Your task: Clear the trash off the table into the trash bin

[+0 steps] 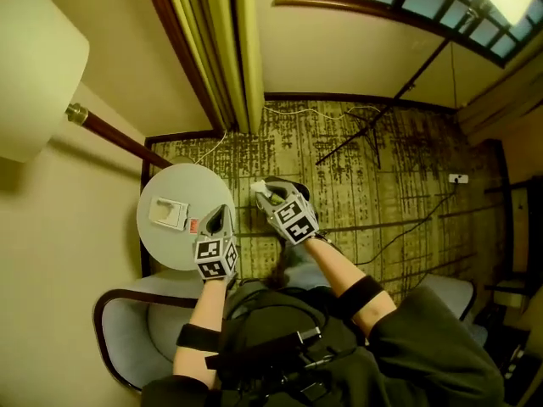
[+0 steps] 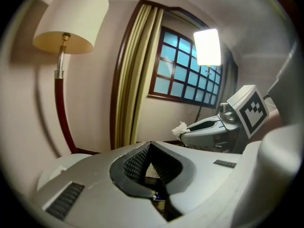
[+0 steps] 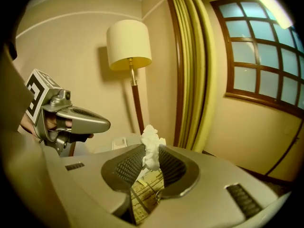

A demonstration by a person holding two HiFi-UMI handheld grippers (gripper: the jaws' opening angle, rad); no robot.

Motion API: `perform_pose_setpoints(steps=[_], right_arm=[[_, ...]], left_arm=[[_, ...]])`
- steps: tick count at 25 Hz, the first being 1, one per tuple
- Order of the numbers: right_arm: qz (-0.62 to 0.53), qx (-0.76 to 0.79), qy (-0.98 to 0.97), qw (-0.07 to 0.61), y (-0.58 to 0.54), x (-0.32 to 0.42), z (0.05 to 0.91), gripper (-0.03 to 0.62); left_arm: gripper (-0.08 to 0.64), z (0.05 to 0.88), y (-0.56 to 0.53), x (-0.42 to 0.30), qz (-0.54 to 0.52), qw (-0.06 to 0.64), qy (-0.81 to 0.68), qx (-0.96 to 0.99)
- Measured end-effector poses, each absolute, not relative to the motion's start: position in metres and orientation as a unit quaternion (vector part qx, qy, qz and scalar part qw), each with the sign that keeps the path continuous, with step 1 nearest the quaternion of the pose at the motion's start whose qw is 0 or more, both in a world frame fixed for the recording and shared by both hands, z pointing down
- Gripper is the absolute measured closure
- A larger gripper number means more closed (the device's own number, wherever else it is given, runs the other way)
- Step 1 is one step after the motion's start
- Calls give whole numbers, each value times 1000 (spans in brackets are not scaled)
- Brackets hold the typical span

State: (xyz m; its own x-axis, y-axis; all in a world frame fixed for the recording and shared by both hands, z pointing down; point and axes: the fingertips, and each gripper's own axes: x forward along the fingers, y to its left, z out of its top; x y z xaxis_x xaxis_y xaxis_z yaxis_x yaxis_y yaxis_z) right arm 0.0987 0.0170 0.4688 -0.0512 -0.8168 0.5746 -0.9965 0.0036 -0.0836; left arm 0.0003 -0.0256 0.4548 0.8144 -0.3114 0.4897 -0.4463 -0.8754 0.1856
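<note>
My right gripper (image 1: 265, 193) is shut on a crumpled white tissue (image 1: 258, 186), held just off the right rim of the round grey table (image 1: 161, 244). Beneath it sits a dark round shape (image 1: 293, 186), possibly a bin. In the right gripper view the tissue (image 3: 151, 137) sticks up from between the ribbed pads (image 3: 128, 164) of the right gripper (image 3: 151, 151). My left gripper (image 1: 221, 220) hovers over the table's right edge. Its jaws are shut, and the left gripper view shows nothing between them at the left gripper (image 2: 150, 145). A white boxy item (image 1: 169, 213) and a small red scrap (image 1: 193, 225) lie on the table.
A floor lamp (image 1: 34, 66) leans in at the left, with yellow curtains (image 1: 216, 49) behind the table. A grey armchair (image 1: 127, 329) stands at the near side. A thin dark stand (image 1: 382, 108) and cables (image 1: 424, 219) cross the patterned carpet on the right.
</note>
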Motion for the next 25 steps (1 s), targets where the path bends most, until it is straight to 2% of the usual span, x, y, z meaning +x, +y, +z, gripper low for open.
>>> perform_pose_setpoints(steps=[5,13,25], right_arm=[[258,712,-630,171,63,146,475,488],[301,728,-593,165,88,173,528,488],[385,718,-555,166,98,202,723,488]], left_arm=[[559,458,10,52,240,137,-137,951],[559,503,37,92,276,130,-79,949],[559,672,41,136,351,143,-46,924]])
